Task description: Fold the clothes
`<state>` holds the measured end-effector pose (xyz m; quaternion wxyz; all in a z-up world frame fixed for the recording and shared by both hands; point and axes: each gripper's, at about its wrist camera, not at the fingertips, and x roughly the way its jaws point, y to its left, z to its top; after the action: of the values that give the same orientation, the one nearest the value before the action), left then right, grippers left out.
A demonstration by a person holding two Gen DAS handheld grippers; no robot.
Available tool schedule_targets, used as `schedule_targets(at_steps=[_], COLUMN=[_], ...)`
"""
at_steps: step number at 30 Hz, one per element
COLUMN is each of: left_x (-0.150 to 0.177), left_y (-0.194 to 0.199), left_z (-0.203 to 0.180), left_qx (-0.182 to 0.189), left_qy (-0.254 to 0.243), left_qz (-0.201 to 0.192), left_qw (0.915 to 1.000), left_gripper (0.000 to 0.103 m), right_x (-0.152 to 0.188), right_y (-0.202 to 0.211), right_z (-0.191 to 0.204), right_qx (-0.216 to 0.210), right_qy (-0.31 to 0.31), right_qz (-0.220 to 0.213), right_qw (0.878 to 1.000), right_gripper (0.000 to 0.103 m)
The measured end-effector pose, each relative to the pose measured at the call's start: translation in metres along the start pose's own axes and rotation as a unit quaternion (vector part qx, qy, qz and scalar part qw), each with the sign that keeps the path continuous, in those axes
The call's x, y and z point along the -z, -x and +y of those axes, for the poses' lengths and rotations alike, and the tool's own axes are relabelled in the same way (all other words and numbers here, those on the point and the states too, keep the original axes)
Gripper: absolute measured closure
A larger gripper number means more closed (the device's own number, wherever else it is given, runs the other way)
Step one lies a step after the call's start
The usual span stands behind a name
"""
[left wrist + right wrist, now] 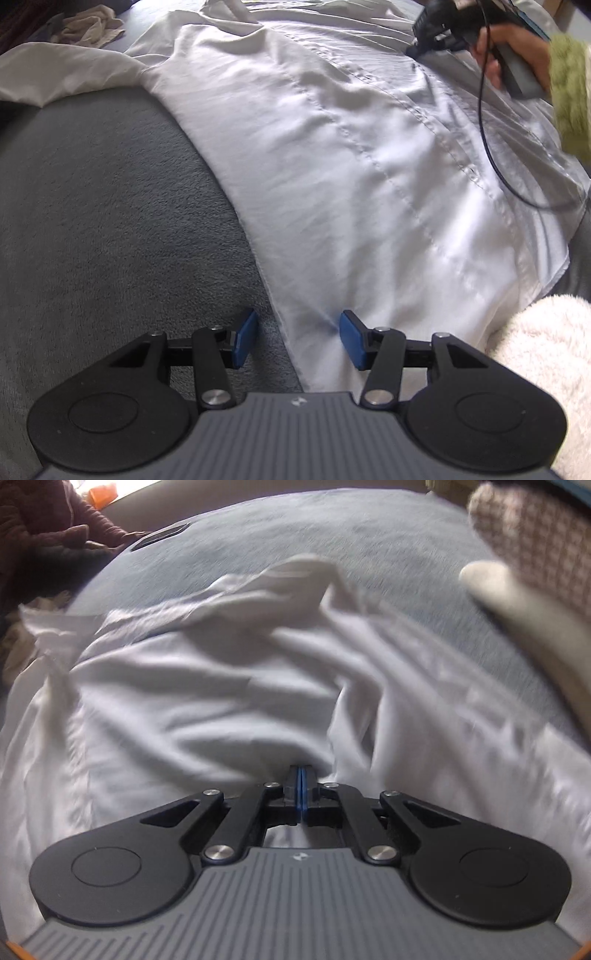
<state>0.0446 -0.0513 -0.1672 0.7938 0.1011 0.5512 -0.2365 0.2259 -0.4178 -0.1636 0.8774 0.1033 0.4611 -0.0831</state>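
A grey plush blanket (110, 206) covers the surface. On it a white shirt (332, 166) lies spread, wrinkled, with stitched seams running its length and one edge lying just beside the left claw (299, 341). That claw's blue pads (245, 338) stand apart, one over the blanket, one over the shirt hem, gripping nothing. The right claw (300, 790) is closed, pads together, pinching a gathered fold of the shirt. A crumpled beige cloth (92, 29) lies well apart.
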Motion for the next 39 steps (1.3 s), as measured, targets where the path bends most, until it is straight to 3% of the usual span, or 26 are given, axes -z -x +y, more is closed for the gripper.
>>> schedule_targets(at_steps=[2, 4, 7, 10, 12, 15, 16, 18, 20, 23, 25, 30, 35, 37, 39], left_x=[0.003, 0.006, 0.011, 0.014, 0.018, 0.02, 0.019, 0.019, 0.018, 0.019, 0.02, 0.018, 0.015, 0.015, 0.017], left_y=[0.0, 0.0, 0.002, 0.001, 0.001, 0.0, 0.0, 0.0, 0.0, 0.0, 0.0, 0.0, 0.0, 0.0, 0.001], left_z=[0.003, 0.005, 0.003, -0.001, 0.0, 0.003, 0.004, 0.006, 0.007, 0.007, 0.006, 0.009, 0.017, 0.019, 0.021], left_qx=[0.007, 0.011, 0.008, 0.004, 0.006, 0.016, 0.018, 0.023, 0.024, 0.025, 0.024, 0.034, 0.05, 0.054, 0.059], left_qy=[0.005, 0.007, 0.001, -0.018, -0.025, -0.02, -0.015, -0.006, -0.002, -0.002, -0.011, -0.009, 0.01, 0.016, 0.023], left_qz=[-0.005, -0.013, -0.024, -0.031, -0.036, -0.037, -0.036, -0.033, -0.031, -0.029, -0.031, -0.027, -0.02, -0.021, -0.024], left_qw=[0.9999, 0.9998, 0.9997, 0.9993, 0.999, 0.999, 0.9991, 0.9992, 0.9992, 0.9993, 0.9992, 0.999, 0.9985, 0.9982, 0.9977], left_gripper=[0.052, 0.052, 0.052, 0.052, 0.052, 0.052, 0.051, 0.051, 0.051, 0.051, 0.051, 0.051, 0.051, 0.051, 0.051], right_x=[-0.004, 0.003, 0.016, 0.011, -0.013, -0.043, -0.047, -0.049, -0.052, -0.07, -0.092, -0.129, -0.107, -0.101, -0.109], right_y=[0.014, 0.03, 0.025, -0.009, -0.025, -0.025, -0.023, -0.019, -0.026, -0.066, -0.085, -0.089, -0.062, -0.083, -0.101], right_z=[0.001, 0.01, 0.04, 0.058, 0.05, 0.046, 0.05, 0.062, 0.081, 0.093, 0.084, 0.086, 0.1, 0.118, 0.126], right_qx=[-0.018, -0.065, -0.106, -0.078, -0.083, -0.026, -0.032, -0.09, -0.106, -0.071, -0.068, -0.017, -0.093, -0.09, -0.075], right_qy=[-0.001, 0.004, 0.049, 0.079, 0.033, 0.001, -0.001, 0.003, 0.031, 0.047, 0.0, -0.008, -0.01, 0.006, -0.002], right_qz=[0.004, 0.022, 0.07, 0.074, 0.048, 0.024, 0.032, 0.053, 0.062, 0.062, 0.033, 0.01, 0.058, 0.091, 0.074], right_qw=[1.0, 0.998, 0.991, 0.991, 0.995, 0.999, 0.999, 0.995, 0.992, 0.994, 0.997, 1.0, 0.994, 0.992, 0.994], right_gripper=[0.099, 0.099, 0.099, 0.103, 0.103, 0.1, 0.098, 0.099, 0.099, 0.103, 0.103, 0.1, 0.1, 0.1, 0.101])
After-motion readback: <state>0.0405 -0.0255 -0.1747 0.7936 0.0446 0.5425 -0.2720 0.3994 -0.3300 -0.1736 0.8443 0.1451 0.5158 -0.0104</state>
